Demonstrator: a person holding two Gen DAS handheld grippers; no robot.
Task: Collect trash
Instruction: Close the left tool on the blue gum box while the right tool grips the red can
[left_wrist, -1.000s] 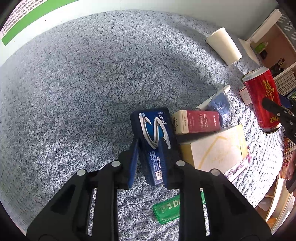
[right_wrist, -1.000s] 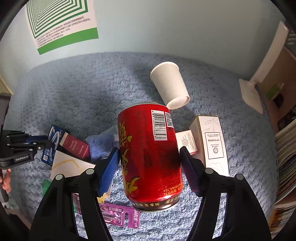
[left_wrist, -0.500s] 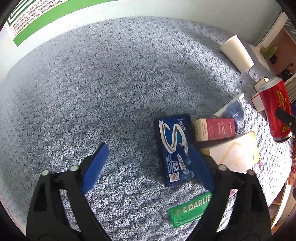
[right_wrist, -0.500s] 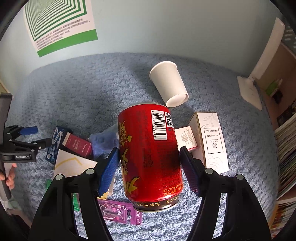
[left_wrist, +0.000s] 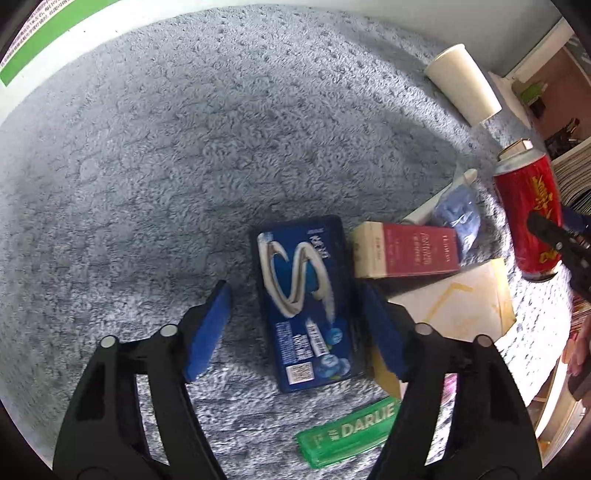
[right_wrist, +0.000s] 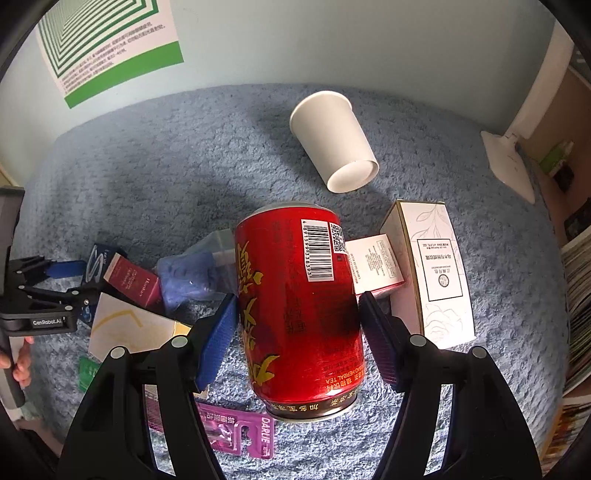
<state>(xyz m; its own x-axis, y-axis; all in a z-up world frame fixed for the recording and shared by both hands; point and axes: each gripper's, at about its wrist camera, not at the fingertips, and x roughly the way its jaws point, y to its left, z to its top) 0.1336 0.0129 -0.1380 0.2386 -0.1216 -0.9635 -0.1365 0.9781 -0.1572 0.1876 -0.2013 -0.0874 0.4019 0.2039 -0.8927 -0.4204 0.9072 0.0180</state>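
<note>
**A:** Dropped and let go — a second ago the left gripper (left_wrist: 295, 317) was pinching the dark blue flat box with the white S swirl (left_wrist: 308, 299); now that box lies flat on the grey-blue shaggy carpet (left_wrist: 184, 147), between jaws that are closing in, pads not touching it.

**B:** And the right gripper (right_wrist: 297, 325)?

**A:** Clamped on the red herbal tea can (right_wrist: 299, 302), upside down, barcode showing, "HERBAL TEA" readable near the rim.

**B:** Other writing?

**A:** "DARLIE" on the green flat packet (left_wrist: 347, 432) just below the blue box, and again on the purple blister card (right_wrist: 236, 432) under the can. "GenRobot.AI" is printed on the left gripper's body in the right view. Beside the blue box, touching it, lies a maroon and cream carton (left_wrist: 406, 251); its script is too small to read.
</note>
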